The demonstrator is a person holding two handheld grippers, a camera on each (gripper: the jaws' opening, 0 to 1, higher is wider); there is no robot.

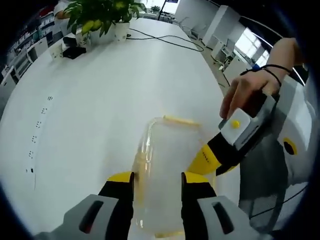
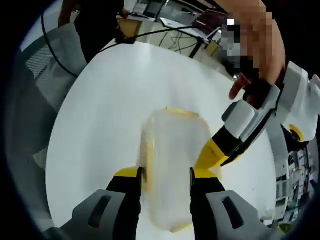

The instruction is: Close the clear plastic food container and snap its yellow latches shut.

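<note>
In the left gripper view I see my left gripper (image 1: 157, 181) with its jaws standing apart over the near end of the clear plastic food container (image 1: 167, 172), which lies flat on the white bench (image 1: 100, 100). The container's long axis runs straight away from me, in line with the jaws, and a yellow latch (image 1: 181, 120) shows along its far short edge. My right gripper (image 1: 210, 160) comes in from the right, its yellow tip at the container's right long side, held by a hand (image 1: 250, 92). A potted plant (image 1: 102, 17) and a black cable (image 1: 165, 40) sit well apart at the far end of the bench. In the right gripper view my right gripper (image 2: 166, 176) also has its jaws apart over the container (image 2: 175, 150), whose long axis again points away along the jaws, with a yellow latch (image 2: 182, 112) at the far end. The left gripper (image 2: 217, 152) reaches in from the right to the container's side.
</note>
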